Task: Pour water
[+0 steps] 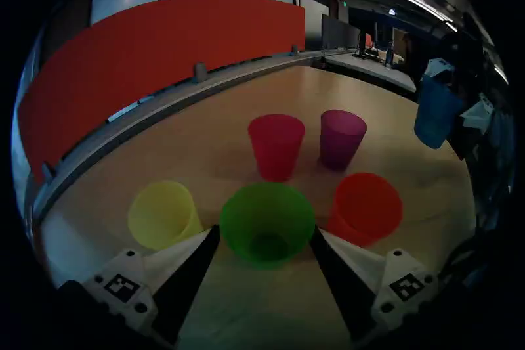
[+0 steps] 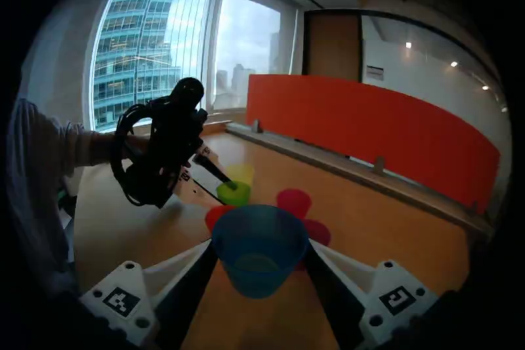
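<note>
My left gripper [image 1: 264, 228] is shut on a green cup [image 1: 267, 218], held upright with its mouth towards the camera. Around it on the wooden table [image 1: 216, 120] stand a yellow cup [image 1: 161, 213], a red cup [image 1: 275, 145], a purple cup [image 1: 341, 138] and an orange cup [image 1: 364, 209]. My right gripper [image 2: 260, 245] is shut on a blue cup [image 2: 259, 251], raised above the table; the blue cup [image 1: 436, 112] hangs at the right in the left gripper view. Farther off, the left gripper [image 2: 226, 184] holds the green cup [image 2: 236, 196].
A red partition [image 1: 164, 48] runs along the table's far edge above a grey rail [image 1: 197, 87]. A person's sleeve [image 2: 39, 153] and hand hold the left gripper, with a black cable looped beside it. Large windows [image 2: 157, 41] lie behind. More desks [image 1: 374, 64] stand at the back.
</note>
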Motion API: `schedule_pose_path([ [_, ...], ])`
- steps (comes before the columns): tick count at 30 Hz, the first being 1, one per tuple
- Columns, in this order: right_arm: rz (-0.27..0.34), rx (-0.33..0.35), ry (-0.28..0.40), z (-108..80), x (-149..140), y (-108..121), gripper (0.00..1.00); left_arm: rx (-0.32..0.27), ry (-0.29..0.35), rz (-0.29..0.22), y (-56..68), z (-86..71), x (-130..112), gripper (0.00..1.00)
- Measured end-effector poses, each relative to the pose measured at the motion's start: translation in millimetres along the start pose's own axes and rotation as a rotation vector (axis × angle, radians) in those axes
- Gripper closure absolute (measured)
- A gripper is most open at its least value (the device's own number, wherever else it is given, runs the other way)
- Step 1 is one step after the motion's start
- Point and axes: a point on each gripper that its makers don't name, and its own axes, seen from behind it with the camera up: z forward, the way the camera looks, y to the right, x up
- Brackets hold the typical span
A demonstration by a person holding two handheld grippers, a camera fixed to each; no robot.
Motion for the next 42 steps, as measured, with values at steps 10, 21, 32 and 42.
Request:
schedule_pose_path([
  [10, 0.001, -0.019, 0.008, -7.5, -0.1, 6.6, 0.09, 0.003, 0.007, -0.002, 2.3, 5.1, 1.9, 0.01],
  [21, 0.000, -0.025, 0.021, -10.4, 5.2, 8.1, 0.09, 0.007, 0.020, -0.010, 2.4, 2.3, 5.9, 0.14],
  [32, 0.003, -0.026, 0.042, -10.9, 20.0, 8.5, 0.09, 0.029, 0.085, -0.016, 1.1, -19.4, 22.0, 0.14],
  [42, -0.006, -0.015, 0.054, -8.4, 34.1, 4.6, 0.09, 0.069, 0.181, 0.001, 4.2, -52.6, 44.4, 0.14],
])
